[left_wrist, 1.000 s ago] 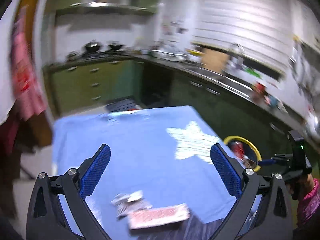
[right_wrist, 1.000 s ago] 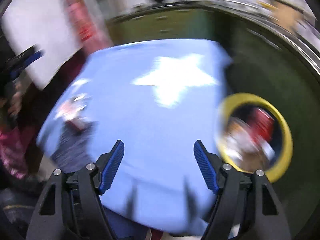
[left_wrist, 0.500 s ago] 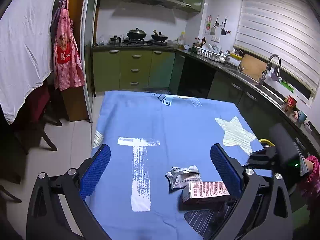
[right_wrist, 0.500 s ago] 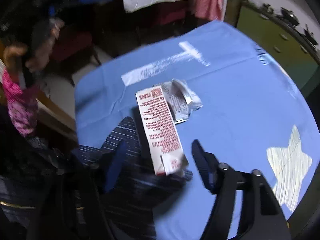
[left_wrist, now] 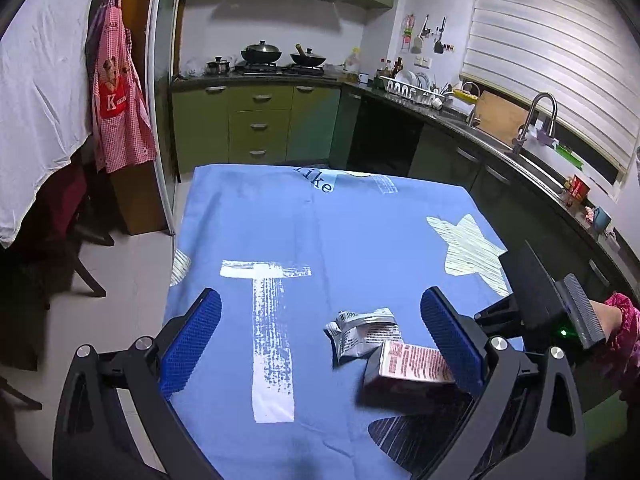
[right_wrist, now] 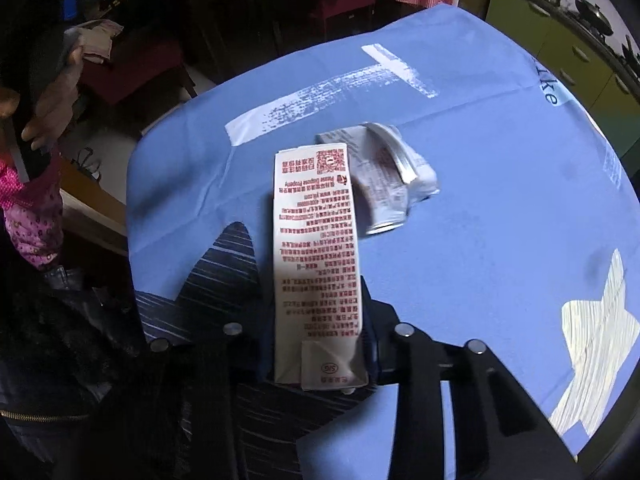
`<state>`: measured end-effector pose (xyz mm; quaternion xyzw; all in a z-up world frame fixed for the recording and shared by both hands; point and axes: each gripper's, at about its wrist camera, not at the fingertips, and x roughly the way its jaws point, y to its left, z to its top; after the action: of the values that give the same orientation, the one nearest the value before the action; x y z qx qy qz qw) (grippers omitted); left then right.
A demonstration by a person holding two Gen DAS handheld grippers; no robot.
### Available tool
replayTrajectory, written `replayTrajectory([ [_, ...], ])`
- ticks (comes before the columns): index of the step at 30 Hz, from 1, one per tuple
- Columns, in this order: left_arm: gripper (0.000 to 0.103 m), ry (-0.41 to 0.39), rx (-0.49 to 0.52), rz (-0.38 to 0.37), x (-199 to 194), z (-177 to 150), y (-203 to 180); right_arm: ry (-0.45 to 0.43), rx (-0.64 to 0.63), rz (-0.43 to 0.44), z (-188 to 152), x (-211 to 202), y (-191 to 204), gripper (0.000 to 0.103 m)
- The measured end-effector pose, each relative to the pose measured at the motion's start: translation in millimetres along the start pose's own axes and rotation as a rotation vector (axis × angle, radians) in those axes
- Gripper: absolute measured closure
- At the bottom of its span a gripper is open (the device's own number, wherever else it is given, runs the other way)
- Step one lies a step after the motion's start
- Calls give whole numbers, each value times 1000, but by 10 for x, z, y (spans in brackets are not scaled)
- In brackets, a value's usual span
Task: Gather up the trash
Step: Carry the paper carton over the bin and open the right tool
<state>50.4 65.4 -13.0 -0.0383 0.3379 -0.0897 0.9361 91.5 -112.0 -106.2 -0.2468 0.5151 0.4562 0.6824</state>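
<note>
Closing my right gripper (right_wrist: 316, 344) on the near end of the carton (right_wrist: 316, 256), which is lying near the cloth's (right_wrist: 500, 208) near edge beside the wrapper (right_wrist: 394, 178), I am judging it light, probably empty and crushable, while my left gripper (left_wrist: 320, 344) is hovering agape.

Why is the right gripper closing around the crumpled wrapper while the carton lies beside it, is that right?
Not quite. In the right wrist view the right gripper has been closing around the carton; the crumpled wrapper lies untouched beside it on the blue cloth.
</note>
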Motion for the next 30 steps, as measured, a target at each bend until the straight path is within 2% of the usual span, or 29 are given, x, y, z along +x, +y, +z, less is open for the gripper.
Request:
replayTrajectory([
  [8,5,3,-5,0,32,0,-26,-93,61,53,-197,-342,89,70],
  [15,5,3,13,-29,48,-6,-153,-206,251,-38,-646,-921,-127,70],
  [21,5,12,41,-56,98,-8,-308,-292,518,-240,-1349,-1608,-558,70],
  [22,5,15,47,-62,117,-9,-348,-315,589,-302,-1558,-1785,-675,70],
  [26,5,25,65,-77,179,2,-455,-350,792,-452,-2177,-2159,-1020,70],
  [30,5,34,88,-89,213,7,-579,-366,948,-506,-2704,-2254,-1359,70],
])
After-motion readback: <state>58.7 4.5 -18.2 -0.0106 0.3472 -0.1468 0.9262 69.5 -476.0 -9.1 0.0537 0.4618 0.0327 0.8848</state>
